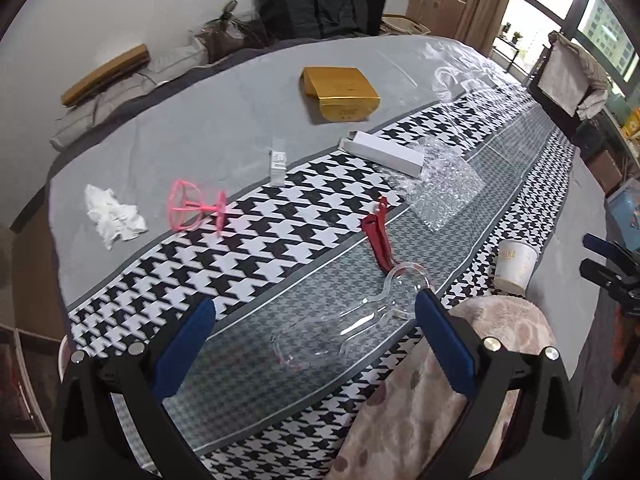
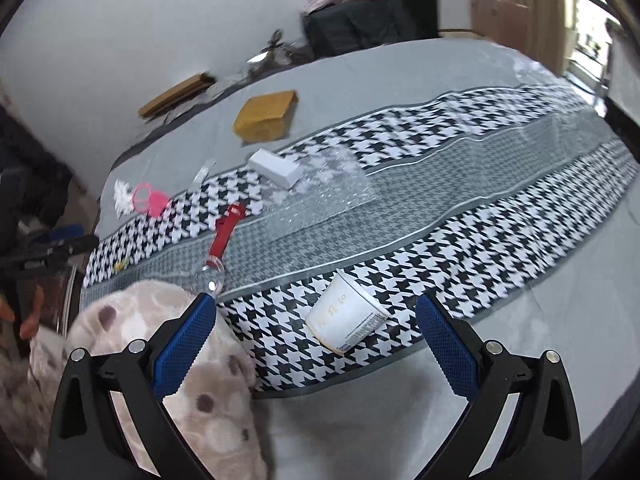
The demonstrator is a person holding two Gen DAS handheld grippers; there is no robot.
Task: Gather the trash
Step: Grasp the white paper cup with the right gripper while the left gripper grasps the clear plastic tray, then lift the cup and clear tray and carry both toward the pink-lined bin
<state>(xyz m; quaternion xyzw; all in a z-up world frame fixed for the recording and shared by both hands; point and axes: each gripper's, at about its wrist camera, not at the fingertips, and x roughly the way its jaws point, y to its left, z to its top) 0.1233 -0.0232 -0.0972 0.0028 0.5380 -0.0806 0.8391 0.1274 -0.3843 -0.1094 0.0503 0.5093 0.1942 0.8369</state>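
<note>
On the bed (image 2: 520, 320), a white paper cup (image 2: 346, 316) lies tipped.

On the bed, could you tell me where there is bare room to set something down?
The plain grey stretch between the crumpled tissue and the gold box is bare, as is the grey edge right of the paper cup. It is crowded around the white box, bubble wrap and red clip.

White paper cup (image 1: 514, 266) at 3 o'clock in left wrist view carries faint tan lettering, not legible; same cup in right wrist view shows small gold marks and a printed strip near its rim, also unreadable.
</note>
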